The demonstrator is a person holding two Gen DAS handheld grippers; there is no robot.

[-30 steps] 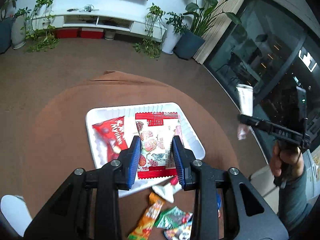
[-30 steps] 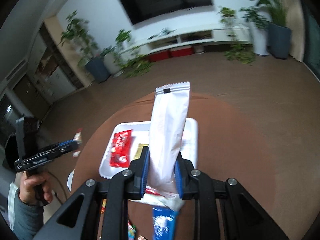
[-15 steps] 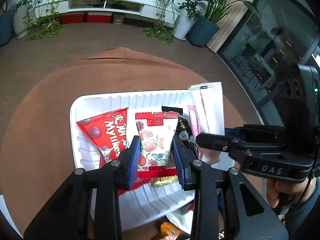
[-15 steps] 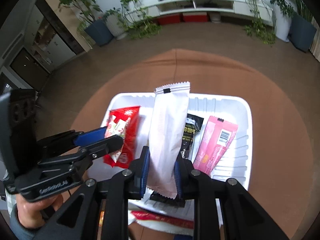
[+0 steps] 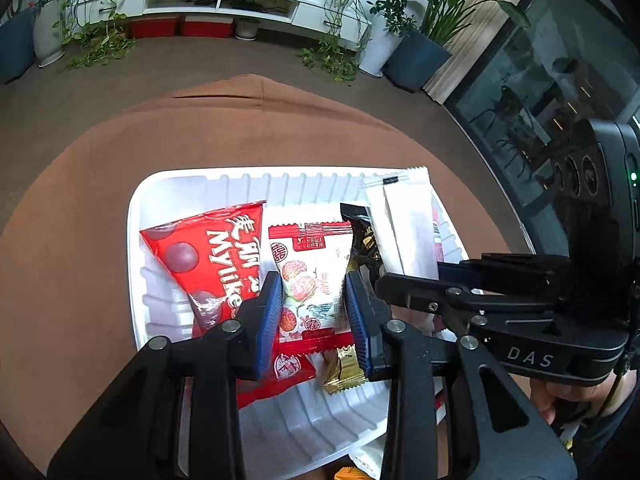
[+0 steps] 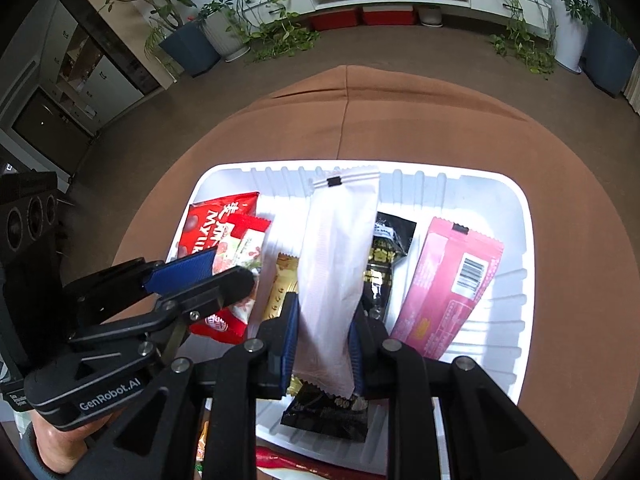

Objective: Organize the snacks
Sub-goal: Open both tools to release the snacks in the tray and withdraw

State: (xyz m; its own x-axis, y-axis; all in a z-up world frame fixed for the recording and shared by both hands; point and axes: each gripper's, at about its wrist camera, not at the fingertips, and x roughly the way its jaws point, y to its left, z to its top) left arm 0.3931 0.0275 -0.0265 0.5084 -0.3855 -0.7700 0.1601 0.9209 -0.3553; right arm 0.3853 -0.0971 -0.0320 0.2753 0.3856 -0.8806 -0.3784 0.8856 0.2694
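Left tongs [image 5: 313,312] clamp a white strawberry-printed packet [image 5: 310,276] with red crimped ends; right tongs [image 6: 324,340] clamp a long plain white sachet [image 6: 336,264]. Both snacks hang over the white ribbed tray [image 6: 492,312] on the brown desk [image 5: 80,220], among red, black, gold and pink packets.

I see a matt brown cloth over the desk [image 6: 460,120] and a white ribbed plastic tray [image 6: 508,320]. My right fingers [image 6: 289,340] wear ridged blue pads on matt black plastic, pinching a matt white wrapper [image 6: 336,264]. The red chocolate bag [image 5: 208,256] looks glossy, like crinkled foil.
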